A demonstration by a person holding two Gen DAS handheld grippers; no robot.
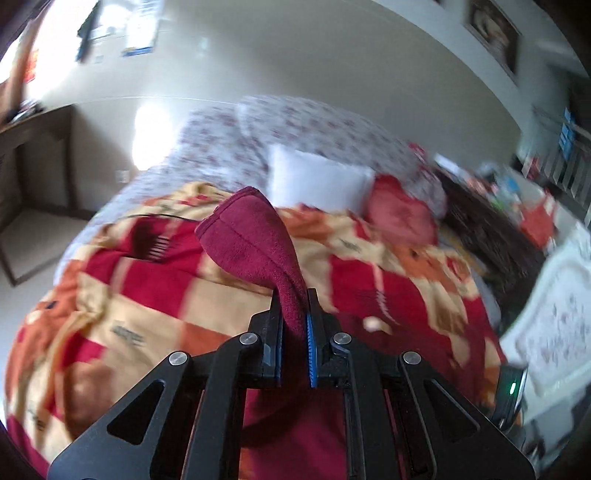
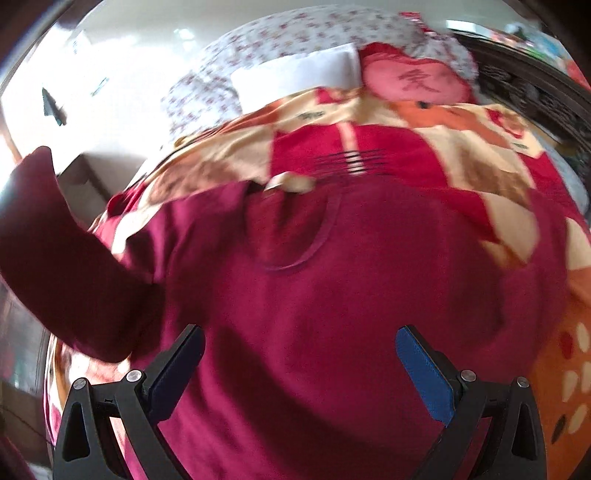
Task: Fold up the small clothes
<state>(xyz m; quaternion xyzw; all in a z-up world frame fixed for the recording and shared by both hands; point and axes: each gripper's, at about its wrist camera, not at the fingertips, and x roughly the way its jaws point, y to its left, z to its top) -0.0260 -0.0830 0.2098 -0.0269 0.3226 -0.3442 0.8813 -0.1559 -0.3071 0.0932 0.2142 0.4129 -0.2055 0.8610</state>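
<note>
Left wrist view: left claw [image 1: 295, 310] clamped tight on a fold of the dark red top [image 1: 255, 243], cloth pinched between the black and blue pads. The held part sticks up and forward past the fingertips, ending in a rounded hemmed edge, a sleeve end by the look of it. More of the same cloth hangs below the claw. Under it is the bed, covered by a red, orange and cream checked blanket [image 1: 129, 295]. Further back, a white pillow [image 1: 317, 181], a red heart-shaped cushion [image 1: 400, 218] just beside it, and a floral quilt [image 1: 295, 129] bunched behind both. Dark wooden desk [image 1: 33, 147] at far left by the wall. Frame is motion-blurred.

Right wrist view: right claw [image 2: 299, 343] spread wide, nothing between the pads, hovering over the body of the dark red top [image 2: 351, 295], which lies flat on the blanket [image 2: 461, 140] with the round neckline facing away. One sleeve [image 2: 62, 258] is lifted up at the left edge. White pillow [image 2: 306, 74], heart cushion [image 2: 413, 81] and floral quilt [image 2: 295, 33] at the top. Also blurred.
</note>
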